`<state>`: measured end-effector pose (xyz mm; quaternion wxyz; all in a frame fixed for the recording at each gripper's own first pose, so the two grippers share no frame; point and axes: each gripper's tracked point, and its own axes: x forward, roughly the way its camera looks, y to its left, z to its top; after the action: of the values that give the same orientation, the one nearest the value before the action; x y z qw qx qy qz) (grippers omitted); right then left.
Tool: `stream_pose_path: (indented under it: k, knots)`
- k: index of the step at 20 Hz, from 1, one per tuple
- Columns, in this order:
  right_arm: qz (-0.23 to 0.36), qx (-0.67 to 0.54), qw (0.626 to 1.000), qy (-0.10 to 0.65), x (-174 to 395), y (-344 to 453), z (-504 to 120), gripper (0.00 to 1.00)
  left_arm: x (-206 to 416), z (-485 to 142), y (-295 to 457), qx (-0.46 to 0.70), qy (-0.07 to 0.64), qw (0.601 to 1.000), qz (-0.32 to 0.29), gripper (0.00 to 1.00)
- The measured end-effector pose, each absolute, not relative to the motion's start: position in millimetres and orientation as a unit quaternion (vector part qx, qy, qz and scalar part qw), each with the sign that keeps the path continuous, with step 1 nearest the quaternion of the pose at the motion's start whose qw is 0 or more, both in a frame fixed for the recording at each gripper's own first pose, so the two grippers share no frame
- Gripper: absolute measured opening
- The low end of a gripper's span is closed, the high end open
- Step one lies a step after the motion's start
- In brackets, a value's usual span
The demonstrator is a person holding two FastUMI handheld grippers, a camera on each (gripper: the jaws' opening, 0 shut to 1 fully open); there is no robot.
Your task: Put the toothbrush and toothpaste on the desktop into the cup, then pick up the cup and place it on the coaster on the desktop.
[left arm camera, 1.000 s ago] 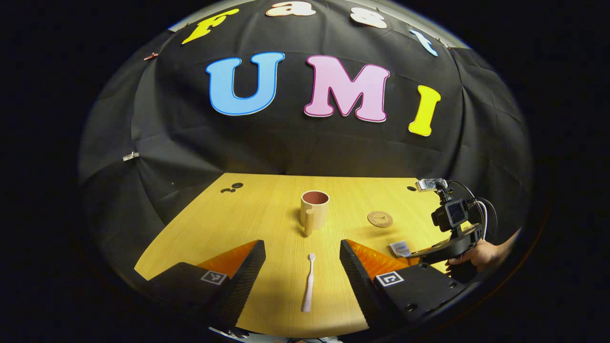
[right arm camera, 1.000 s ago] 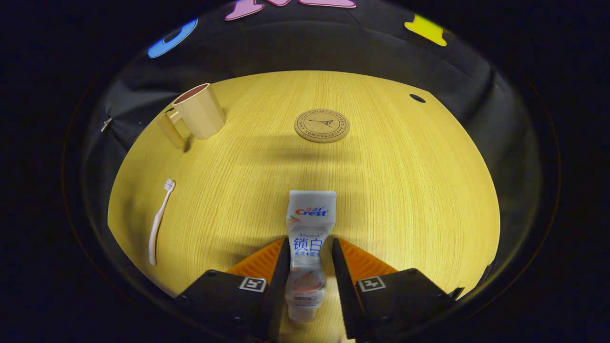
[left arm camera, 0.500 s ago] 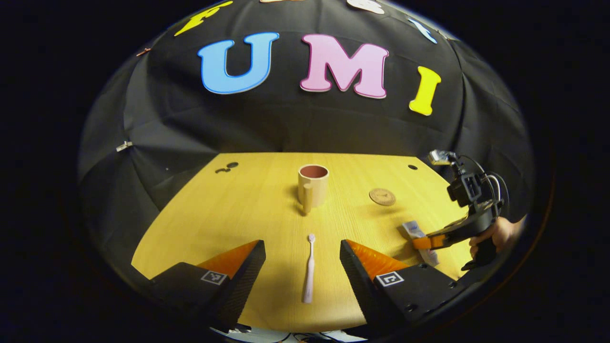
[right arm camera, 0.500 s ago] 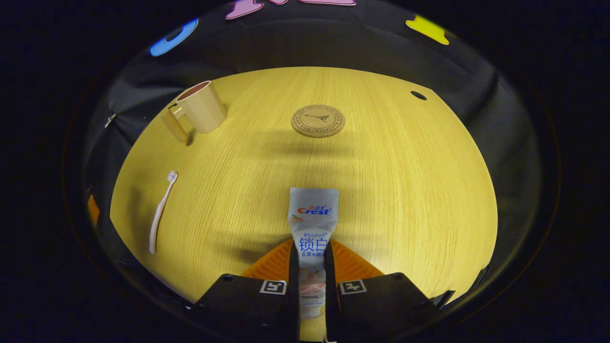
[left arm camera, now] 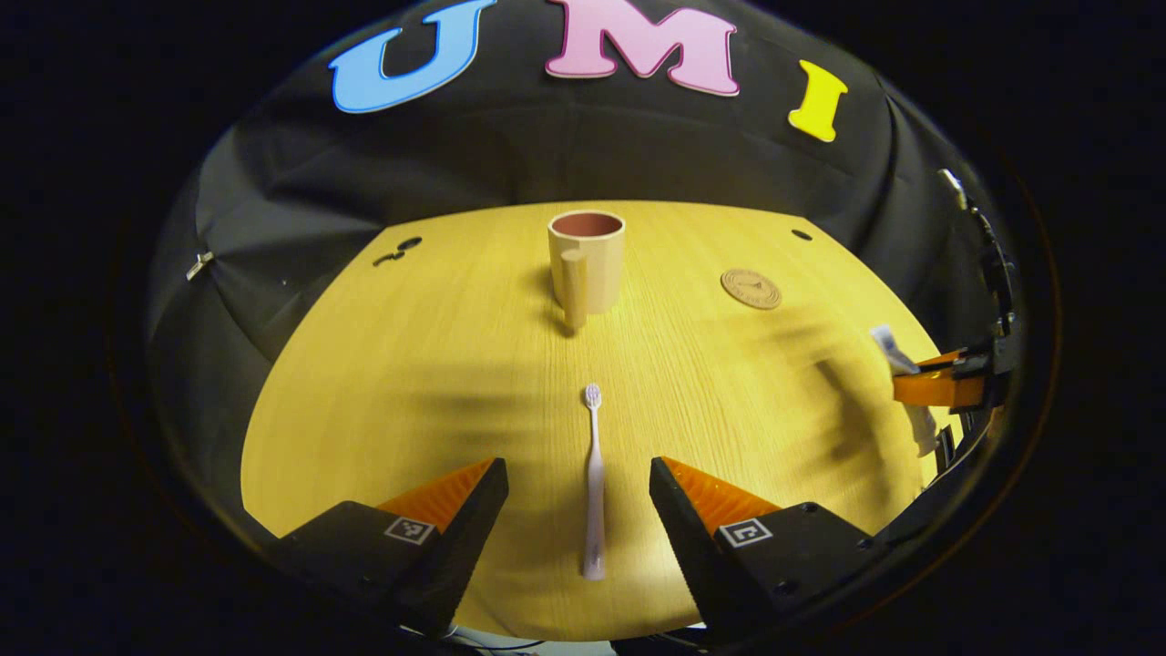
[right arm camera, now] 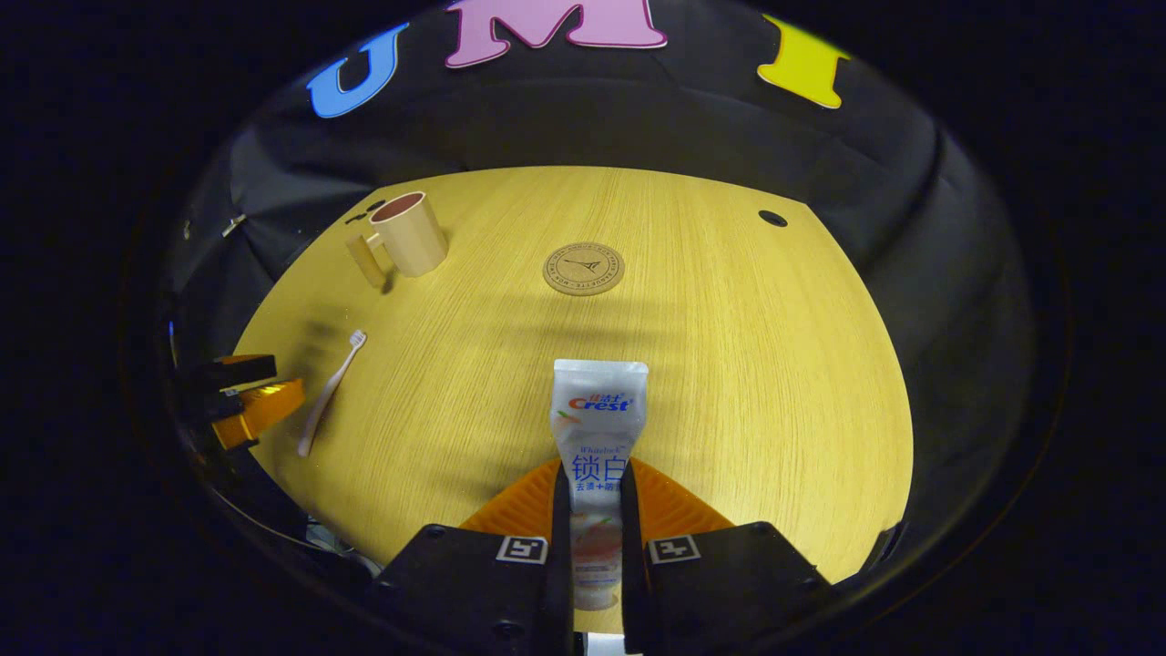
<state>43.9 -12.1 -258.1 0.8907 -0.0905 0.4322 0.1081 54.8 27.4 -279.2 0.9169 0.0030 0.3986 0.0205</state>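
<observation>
Pale wood-grain tabletop [right arm camera: 747,383] carries everything: the beige handled cup [right arm camera: 410,235] stands upright toward the far left, the round cork coaster [right arm camera: 584,269] lies well apart to its right, and the pink toothbrush [left arm camera: 594,478] lies flat, bristle end pointing at the cup. The right tool [right arm camera: 597,547] is clamped on the lower body of the toothpaste tube [right arm camera: 598,410], which looks lifted clear of the wood, crimped end forward. The left tool [left arm camera: 578,510] stands apart, its fingers either side of the toothbrush handle without touching it. To do this step well, I would carry the tube over the cup's mouth, tip it near upright so it enters end-first without knocking the rim, and release only once it is inside. Meanwhile the left tool should lower squarely and close mid-handle.
</observation>
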Motion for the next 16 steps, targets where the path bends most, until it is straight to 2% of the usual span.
stream_pose_path:
  k: [2,3,4,5,6,8,11,14,15,16]
  knots:
    - [0.116,-0.082,0.894,0.426,39.9,-13.3,-249.8,0.25,56.3,-292.0,21.6,-0.008,0.426,0.905,0.017,0.97]
    - [0.121,-0.083,0.893,0.426,37.7,-14.4,-246.4,0.25,54.6,-298.1,21.5,-0.006,0.438,0.899,0.020,0.92]
    - [0.126,-0.081,0.894,0.423,35.8,-14.4,-242.2,0.25,54.7,-301.1,23.3,0.000,0.446,0.894,0.025,0.96]
    - [0.131,-0.075,0.895,0.419,35.7,-12.8,-237.4,0.25,54.7,-304.5,25.3,0.006,0.455,0.890,0.030,0.92]
    - [0.136,-0.069,0.896,0.417,35.0,-12.3,-234.7,0.25,54.5,-309.0,26.7,0.008,0.463,0.886,0.035,0.95]
    - [0.145,-0.067,0.897,0.411,37.8,-11.7,-229.0,0.25,52.5,-319.3,25.8,0.005,0.480,0.876,0.043,0.91]
    - [0.163,-0.076,0.901,0.395,47.3,-8.9,-217.4,0.25,53.1,-324.2,19.2,-0.009,0.491,0.870,0.043,0.78]
    - [0.180,-0.081,0.903,0.381,57.4,-5.3,-208.9,0.25,54.4,-322.3,14.9,-0.023,0.501,0.864,0.045,0.70]
    - [0.185,-0.077,0.903,0.380,60.3,-1.8,-206.0,0.25,54.8,-324.9,14.6,-0.023,0.504,0.862,0.044,0.62]
    - [0.190,-0.072,0.903,0.378,62.0,1.6,-203.4,0.25,55.5,-324.9,13.8,-0.023,0.509,0.860,0.042,0.63]
